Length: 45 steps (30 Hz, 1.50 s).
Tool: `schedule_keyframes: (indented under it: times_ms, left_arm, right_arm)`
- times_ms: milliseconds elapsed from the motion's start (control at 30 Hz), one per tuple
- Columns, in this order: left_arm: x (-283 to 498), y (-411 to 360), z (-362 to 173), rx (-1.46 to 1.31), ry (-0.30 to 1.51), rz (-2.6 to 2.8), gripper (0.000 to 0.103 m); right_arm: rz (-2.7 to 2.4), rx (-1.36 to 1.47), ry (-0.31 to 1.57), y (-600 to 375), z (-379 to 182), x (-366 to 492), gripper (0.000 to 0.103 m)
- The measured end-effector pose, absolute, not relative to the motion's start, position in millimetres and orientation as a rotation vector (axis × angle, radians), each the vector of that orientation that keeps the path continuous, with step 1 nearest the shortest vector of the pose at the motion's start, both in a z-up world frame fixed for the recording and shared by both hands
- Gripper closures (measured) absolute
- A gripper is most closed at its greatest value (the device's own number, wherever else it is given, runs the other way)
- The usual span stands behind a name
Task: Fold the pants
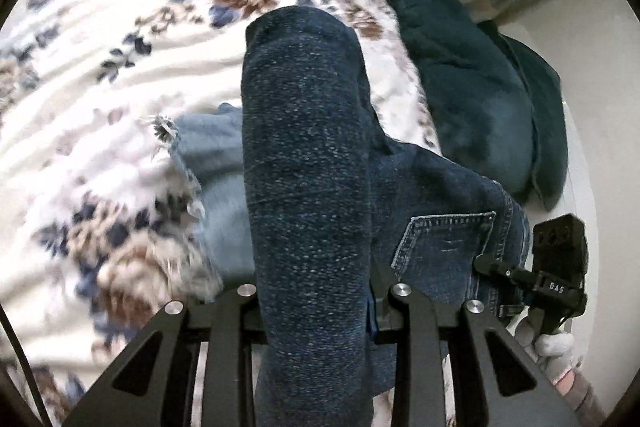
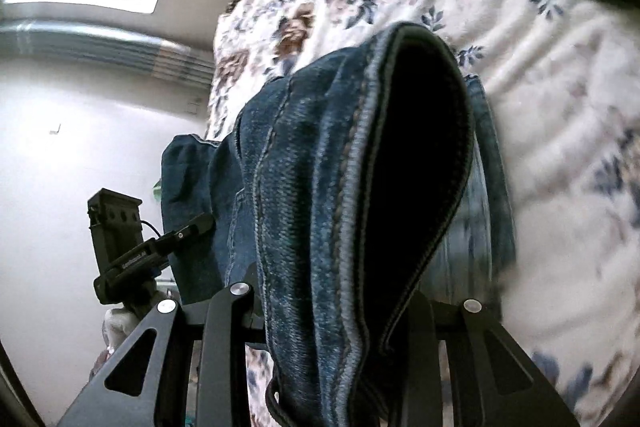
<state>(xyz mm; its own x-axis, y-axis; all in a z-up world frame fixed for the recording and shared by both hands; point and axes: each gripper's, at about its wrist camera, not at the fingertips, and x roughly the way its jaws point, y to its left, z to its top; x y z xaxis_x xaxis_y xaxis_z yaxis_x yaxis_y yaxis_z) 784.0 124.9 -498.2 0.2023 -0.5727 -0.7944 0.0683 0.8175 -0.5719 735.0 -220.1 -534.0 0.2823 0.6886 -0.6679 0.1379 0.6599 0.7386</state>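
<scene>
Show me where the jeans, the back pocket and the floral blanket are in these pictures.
jeans [image 1: 308, 163]: left wrist view, on the dark leg fold.
back pocket [image 1: 444, 243]: left wrist view, pocket middle.
floral blanket [image 2: 560, 131]: right wrist view, bare white part.

My left gripper [image 1: 316, 307] enters from the bottom centre of the left wrist view, its black linkage arms fanning toward the lower corners and its jaws drawn close, clamped on the jeans [image 1: 308, 167]. At the lower right edge of that view, my right gripper [image 1: 554, 267] appears side-on, with my gloved right hand [image 1: 554, 347] gripping it from below. In the right wrist view, my right gripper [image 2: 340, 311] likewise rises from the bottom centre, jaws narrowed and closed on denim. At lower left there, my left gripper [image 2: 132, 255] shows, pale gloved fingers [image 2: 118, 327] under it.
</scene>
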Motion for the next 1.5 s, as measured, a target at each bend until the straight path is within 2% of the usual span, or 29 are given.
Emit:
schedule_keyframes:
  times_ms: [133, 200, 367, 400, 433, 467, 500, 533, 567, 633, 700, 867, 1233, 1500]
  left_arm:
    - [808.8, 139.0, -567.9, -0.531, 1.393, -0.447, 0.076]
    - [806.4, 149.5, -592.0, -0.6, 1.401, -0.459, 0.071]
    - [793.0, 155.8, -593.7, -0.612, 1.389, -0.43, 0.06]
    - [788.5, 153.9, -583.7, -0.586, 1.392, -0.403, 0.057]
    - [784.6, 150.4, -572.4, -0.535, 1.394, -0.363, 0.055]
    - [783.2, 148.6, -562.2, -0.48, 1.394, -0.325, 0.054]
    - [779.8, 144.1, -552.4, -0.418, 1.387, -0.283, 0.051]
    - [778.1, 139.8, -545.5, -0.356, 1.376, -0.244, 0.04]
    - [770.9, 133.8, -534.4, -0.289, 1.351, -0.21, 0.033]
    - [753.2, 120.9, -510.1, -0.163, 1.289, -0.134, 0.012]
    - [742.1, 110.8, -497.2, -0.089, 1.25, -0.103, 0.005]
    - [716.3, 93.2, -470.3, -0.041, 1.19, -0.065, 0.004]
    - [678.5, 77.8, -425.1, 0.042, 1.116, -0.05, 0.004]
    - [613.0, 75.3, -359.7, 0.038, 1.041, -0.043, 0.004]
  right_arm:
    - [0.409, 0.871, 1.306, -227.9, -584.9, 760.4, 0.073]
    - [0.4, 0.918, 1.321, -237.9, -606.2, 766.6, 0.073]
    - [0.409, 0.832, 1.361, -228.5, -613.2, 778.9, 0.073]
    - [0.402, 0.792, 1.373, -225.0, -606.6, 780.9, 0.067]
    - [0.389, 0.753, 1.39, -220.7, -600.0, 781.9, 0.05]
    - [0.377, 0.702, 1.408, -215.6, -594.7, 785.0, 0.041]
    - [0.375, 0.627, 1.427, -207.5, -583.4, 784.8, 0.016]
    - [0.359, 0.549, 1.435, -200.5, -572.6, 783.8, 0.007]
    - [0.3, 0.418, 1.412, -190.0, -554.0, 777.0, 0.007]
    - [0.206, 0.269, 1.363, -176.2, -528.7, 762.6, 0.007]
    - [0.099, 0.18, 1.318, -167.0, -509.4, 747.8, 0.007]
    - [-0.044, 0.013, 1.251, -135.4, -484.7, 715.1, 0.007]
    - [-0.15, 0.055, 1.183, -132.0, -431.4, 653.6, 0.007]
    - [-0.177, 0.063, 1.102, -135.4, -361.5, 580.9, 0.006]
